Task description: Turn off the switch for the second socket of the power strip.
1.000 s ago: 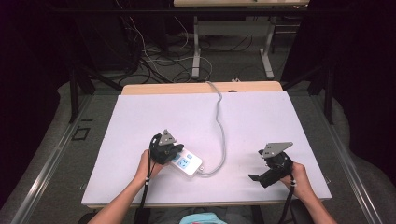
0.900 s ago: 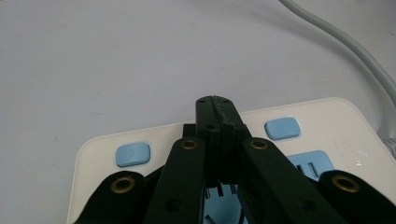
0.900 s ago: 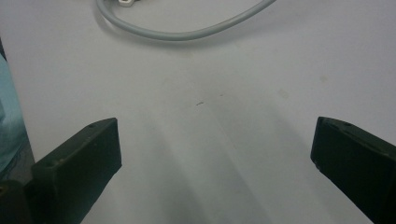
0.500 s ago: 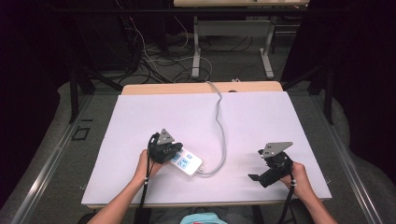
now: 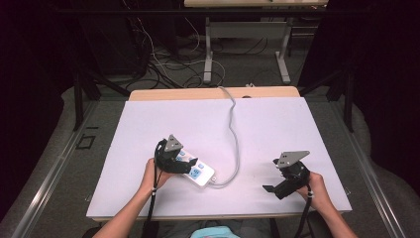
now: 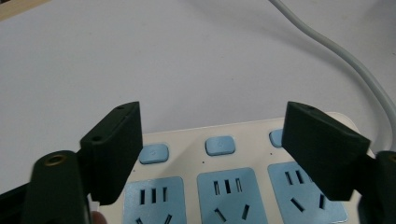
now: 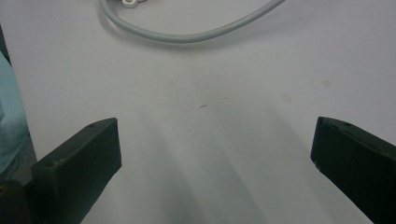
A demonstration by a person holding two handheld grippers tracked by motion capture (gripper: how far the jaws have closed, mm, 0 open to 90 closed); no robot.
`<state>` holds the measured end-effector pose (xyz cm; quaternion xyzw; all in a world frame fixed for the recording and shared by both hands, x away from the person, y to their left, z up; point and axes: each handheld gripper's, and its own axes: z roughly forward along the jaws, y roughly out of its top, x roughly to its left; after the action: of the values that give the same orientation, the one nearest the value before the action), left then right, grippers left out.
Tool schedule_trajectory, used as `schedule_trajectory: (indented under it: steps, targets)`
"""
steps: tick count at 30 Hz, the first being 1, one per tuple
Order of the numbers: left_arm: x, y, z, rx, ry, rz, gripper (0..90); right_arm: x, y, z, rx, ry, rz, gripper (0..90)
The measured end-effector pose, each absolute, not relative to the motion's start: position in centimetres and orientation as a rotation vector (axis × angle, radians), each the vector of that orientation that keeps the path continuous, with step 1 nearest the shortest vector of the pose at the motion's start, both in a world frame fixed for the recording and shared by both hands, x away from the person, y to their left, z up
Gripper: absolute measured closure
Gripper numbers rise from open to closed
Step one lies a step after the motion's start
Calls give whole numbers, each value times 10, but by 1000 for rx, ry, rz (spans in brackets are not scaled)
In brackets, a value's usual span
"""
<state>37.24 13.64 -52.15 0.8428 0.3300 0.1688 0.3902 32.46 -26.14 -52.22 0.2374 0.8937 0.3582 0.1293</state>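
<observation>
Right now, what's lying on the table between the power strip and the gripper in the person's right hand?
In the high view, only the power strip's grey cable curves across the white tabletop; the rest of the way to the right gripper is bare.

The left tool [image 6: 212, 154], jaws just opened wide, hangs over the power strip [image 6: 229, 186] on the desk [image 6: 140, 60]; its grey cord [image 6: 345, 60] trails away.
</observation>
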Motion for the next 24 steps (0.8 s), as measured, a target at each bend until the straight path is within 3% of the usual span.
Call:
schedule_trajectory:
  steps: [12, 24]
  targets:
    - [362, 148, -513, 2169, 841, 494, 24, 323, -261, -521, 692, 2614, 1034, 13]
    - [346, 171, -506, 2163, 861, 519, 1, 322, -262, -521, 703, 2608, 1029, 13]
